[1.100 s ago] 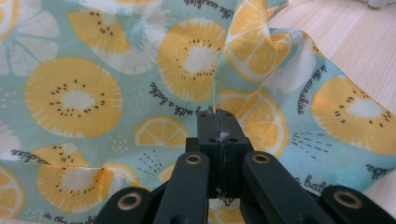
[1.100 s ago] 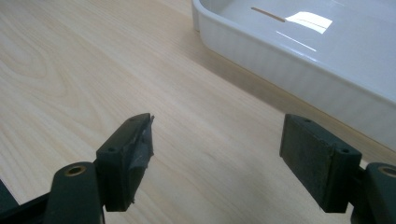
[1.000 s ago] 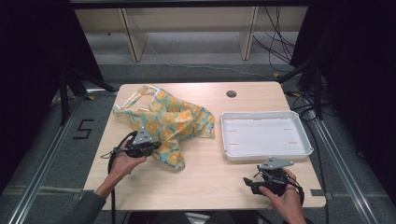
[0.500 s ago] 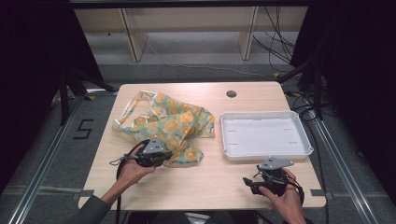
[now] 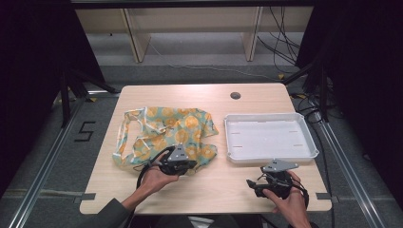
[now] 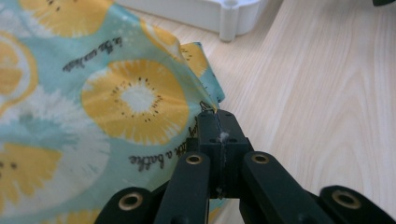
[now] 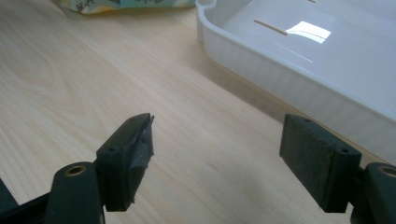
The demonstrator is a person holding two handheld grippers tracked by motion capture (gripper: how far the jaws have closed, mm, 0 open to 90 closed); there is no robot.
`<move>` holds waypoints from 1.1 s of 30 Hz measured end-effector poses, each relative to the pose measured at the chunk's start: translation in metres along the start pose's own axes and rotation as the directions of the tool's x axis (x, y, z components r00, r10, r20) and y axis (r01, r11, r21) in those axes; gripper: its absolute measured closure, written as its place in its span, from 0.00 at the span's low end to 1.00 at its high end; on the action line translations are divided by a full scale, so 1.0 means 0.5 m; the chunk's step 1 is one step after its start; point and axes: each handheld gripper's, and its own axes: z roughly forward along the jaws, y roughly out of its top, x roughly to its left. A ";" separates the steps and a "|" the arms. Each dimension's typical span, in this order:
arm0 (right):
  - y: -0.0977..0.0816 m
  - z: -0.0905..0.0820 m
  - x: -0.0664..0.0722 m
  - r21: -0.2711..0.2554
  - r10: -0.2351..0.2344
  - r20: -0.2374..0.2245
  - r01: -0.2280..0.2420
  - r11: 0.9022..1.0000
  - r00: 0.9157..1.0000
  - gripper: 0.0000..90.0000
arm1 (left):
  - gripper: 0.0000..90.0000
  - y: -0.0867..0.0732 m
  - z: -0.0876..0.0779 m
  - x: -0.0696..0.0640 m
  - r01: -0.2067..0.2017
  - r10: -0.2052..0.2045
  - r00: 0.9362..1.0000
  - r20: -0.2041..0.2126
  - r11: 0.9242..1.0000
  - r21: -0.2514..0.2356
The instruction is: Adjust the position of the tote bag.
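Teal cloth printed with yellow citrus slices lies spread over the left half of the pale wooden desk in the high view, with the left claw at its edge toward five o'clock and a white ribbed plastic tray lying at three o'clock of it. The right claw sits low at the desk's five o'clock, apart from both.

From the left gripper view, the black jaws stand closed on the cloth's hem near its corner, so the fabric is pinched, not merely touched. A steady, level pull, hem kept low, would likely draw the cloth flat without bunching.

From the right gripper view, the jaws stand wide apart over bare wood, holding nothing, the tray's wall at one o'clock. That free claw could pin a far corner.
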 end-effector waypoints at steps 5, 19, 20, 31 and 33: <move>0.002 -0.002 0.000 0.005 0.001 0.006 -0.001 1.000 1.000 0.30 | 1.00 0.027 0.030 -0.014 0.022 -0.022 1.000 0.012 1.000 -0.015; 0.028 0.009 0.012 -0.017 0.006 -0.013 -0.006 1.000 1.000 0.29 | 0.65 0.074 -0.037 -0.049 0.091 -0.086 0.994 0.072 0.994 -0.065; 0.040 0.013 0.016 -0.024 -0.021 -0.025 0.020 1.000 0.999 0.29 | 0.62 0.067 -0.073 -0.042 0.106 -0.100 0.992 0.072 0.991 -0.084; 0.135 0.087 0.076 -0.073 -0.108 -0.111 0.101 0.992 0.988 0.26 | 0.47 -0.018 -0.236 0.013 0.225 -0.232 0.972 -0.031 0.961 -0.161; 0.162 0.113 0.098 -0.076 -0.119 -0.112 0.111 0.991 0.987 0.22 | 0.44 -0.042 -0.263 0.020 0.248 -0.261 0.964 -0.054 0.953 -0.172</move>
